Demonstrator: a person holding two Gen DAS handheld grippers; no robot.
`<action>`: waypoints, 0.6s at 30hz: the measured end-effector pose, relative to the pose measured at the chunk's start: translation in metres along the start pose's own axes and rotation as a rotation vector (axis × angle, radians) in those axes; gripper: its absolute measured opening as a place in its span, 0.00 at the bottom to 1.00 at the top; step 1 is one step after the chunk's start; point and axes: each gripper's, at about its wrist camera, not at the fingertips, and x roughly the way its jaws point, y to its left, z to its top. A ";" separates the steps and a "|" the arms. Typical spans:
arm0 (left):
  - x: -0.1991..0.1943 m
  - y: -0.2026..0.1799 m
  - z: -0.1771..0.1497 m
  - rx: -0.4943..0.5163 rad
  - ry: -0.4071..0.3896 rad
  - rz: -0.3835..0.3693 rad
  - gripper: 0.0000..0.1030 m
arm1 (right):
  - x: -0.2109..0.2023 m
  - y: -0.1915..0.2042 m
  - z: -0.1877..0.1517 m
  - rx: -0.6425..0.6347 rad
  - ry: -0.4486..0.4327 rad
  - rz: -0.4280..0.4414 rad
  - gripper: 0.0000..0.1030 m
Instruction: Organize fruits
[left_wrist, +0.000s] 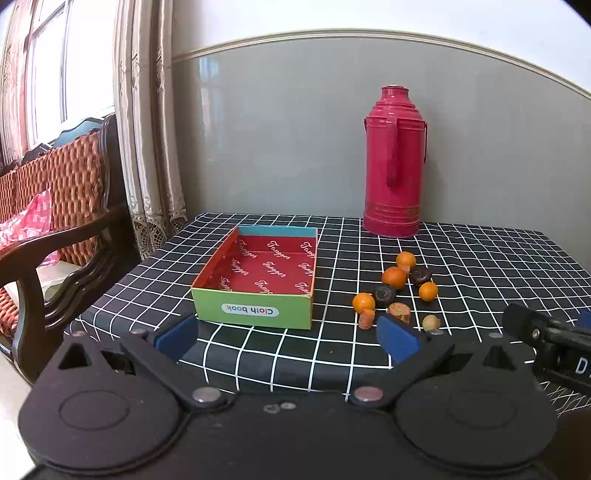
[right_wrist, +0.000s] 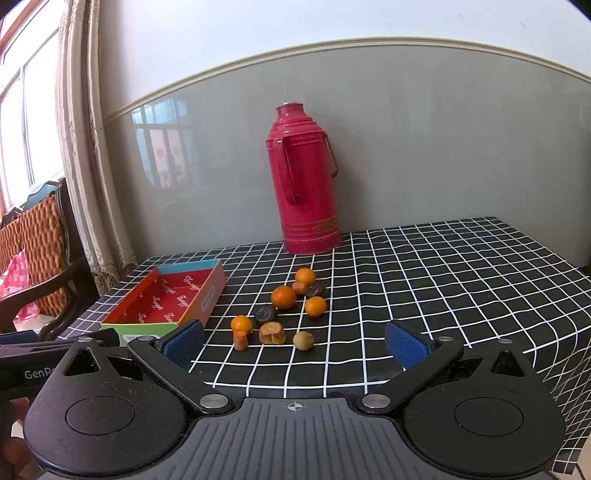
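on the black checked tablecloth (right_wrist: 424, 280) the box (left_wrist: 258, 275) sits empty with the fruits (right_wrist: 283, 297) clustered to its right, so nothing is sorted yet, and left gripper (left_wrist: 286, 338) and right gripper (right_wrist: 295, 341) both hover spread apart, holding nothing.

Both grippers hovered level, side by side and apart. The left gripper (left_wrist: 288, 338) held its blue-padded fingers (left_wrist: 397, 338) spread wide; the right gripper (right_wrist: 295, 343) was likewise spread, gripping nothing.

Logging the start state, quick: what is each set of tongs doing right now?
Left tongs: open, holding nothing.
Right tongs: open, holding nothing.
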 end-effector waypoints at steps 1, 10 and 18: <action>0.000 0.000 0.000 0.000 0.000 0.000 0.94 | 0.000 0.000 0.000 0.000 0.000 0.000 1.00; 0.000 0.000 0.000 0.001 0.000 0.000 0.94 | 0.000 -0.001 -0.001 0.001 0.000 -0.002 1.00; 0.006 -0.001 -0.002 0.013 0.003 0.007 0.94 | 0.001 -0.005 -0.002 0.004 -0.013 -0.026 1.00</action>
